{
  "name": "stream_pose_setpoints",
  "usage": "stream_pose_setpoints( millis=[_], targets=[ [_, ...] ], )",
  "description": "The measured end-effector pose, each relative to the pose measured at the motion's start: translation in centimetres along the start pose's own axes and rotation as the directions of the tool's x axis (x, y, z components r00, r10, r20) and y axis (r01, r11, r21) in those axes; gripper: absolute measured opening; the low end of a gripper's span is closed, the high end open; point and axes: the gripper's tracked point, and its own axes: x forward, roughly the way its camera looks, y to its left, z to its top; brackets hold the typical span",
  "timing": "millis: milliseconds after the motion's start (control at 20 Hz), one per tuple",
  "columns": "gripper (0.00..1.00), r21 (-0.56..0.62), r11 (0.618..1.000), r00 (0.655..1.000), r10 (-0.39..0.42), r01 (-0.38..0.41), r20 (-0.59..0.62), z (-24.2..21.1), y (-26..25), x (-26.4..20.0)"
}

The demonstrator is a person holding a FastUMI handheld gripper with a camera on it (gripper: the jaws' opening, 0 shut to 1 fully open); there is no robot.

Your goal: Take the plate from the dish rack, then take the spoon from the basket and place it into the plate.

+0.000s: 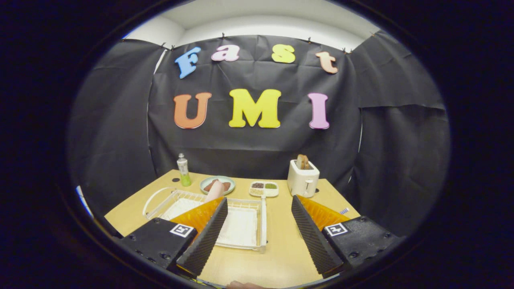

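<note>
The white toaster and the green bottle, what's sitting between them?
Gripper view: a round green plate and a small white sectioned dish sit between white toaster and green bottle.

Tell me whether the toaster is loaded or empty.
Loaded: a browned slice of bread stands out of the top slot of the toaster, beyond the open gripper.

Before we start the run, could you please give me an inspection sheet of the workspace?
Surface: wooden table.
Job's things: white dish rack just ahead of the jaws; pink item, possibly the plate, upright in it.
Clutter: green bottle, teal dish of brown food, divided dish, toaster with bread, all beyond the rack.
Grippers: gripper open, jaws apart, holding nothing.
Cables: nothing seen.
Surroundings: black cloth wall.
</note>
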Motion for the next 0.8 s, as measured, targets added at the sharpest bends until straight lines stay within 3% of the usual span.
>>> stream_pose_setpoints(
  millis=[150, 400, 800],
  targets=[
    [1.0, -0.033, 0.999, 0.998, 0.026, -0.028, -0.06, 1.6, 2.3, 2.9],
    [1.0, -0.043, 0.999, 0.977, 0.003, -0.013, -0.211, 2.9, 5.5, 7.6],
    [1.0, -0.157, 0.986, 0.886, -0.024, -0.056, -0.464, 1.1, 10.5, 14.5]
  ],
)
